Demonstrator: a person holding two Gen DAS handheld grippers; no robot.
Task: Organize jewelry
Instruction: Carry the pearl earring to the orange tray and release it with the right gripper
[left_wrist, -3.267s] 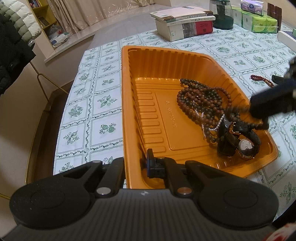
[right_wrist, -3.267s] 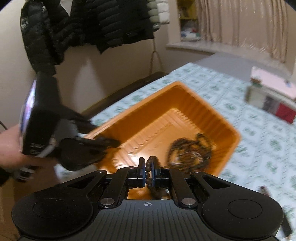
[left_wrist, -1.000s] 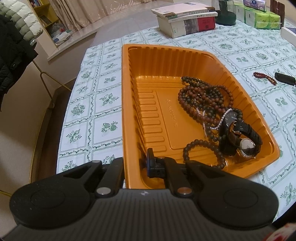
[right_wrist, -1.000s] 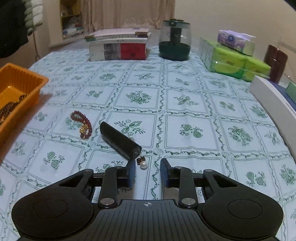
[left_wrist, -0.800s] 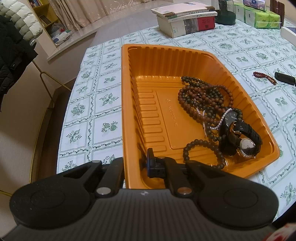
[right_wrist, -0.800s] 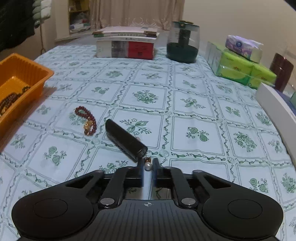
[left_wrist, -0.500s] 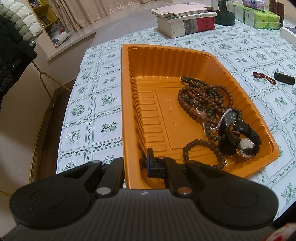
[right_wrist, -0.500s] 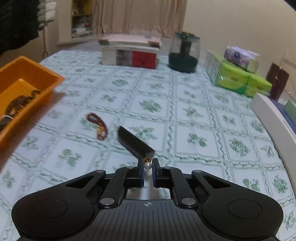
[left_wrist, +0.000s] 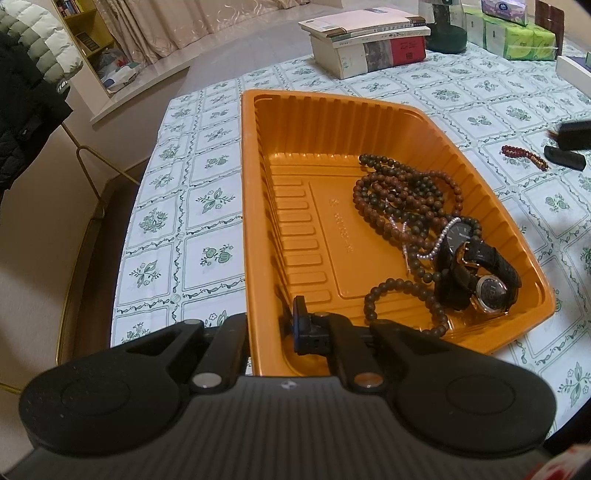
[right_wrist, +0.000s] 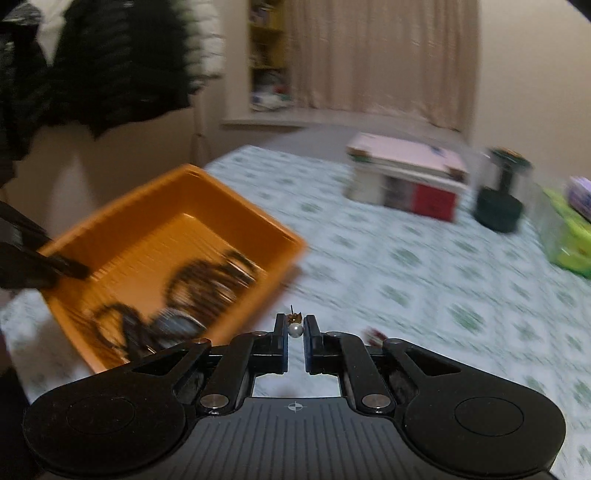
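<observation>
Left gripper (left_wrist: 271, 325) is clamped on the near-left wall of the orange tray (left_wrist: 258, 229), which sits along the table's left edge with beads (left_wrist: 402, 206) and watches (left_wrist: 476, 273) piled at its right side. Right gripper (right_wrist: 294, 329) is nearly closed, pinching a pearl earring (right_wrist: 294, 328) in the air just right of the tray. The earring looks tiny, light, hard and slippery, so hold it across the pearl, not the thin post.

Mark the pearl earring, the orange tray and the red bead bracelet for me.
pearl earring (right_wrist: 294, 329): right wrist view, on the white pearl between the fingers.
orange tray (left_wrist: 246, 206): left wrist view, on its left rim.
red bead bracelet (left_wrist: 523, 154): left wrist view, mid-strand on the tablecloth.
</observation>
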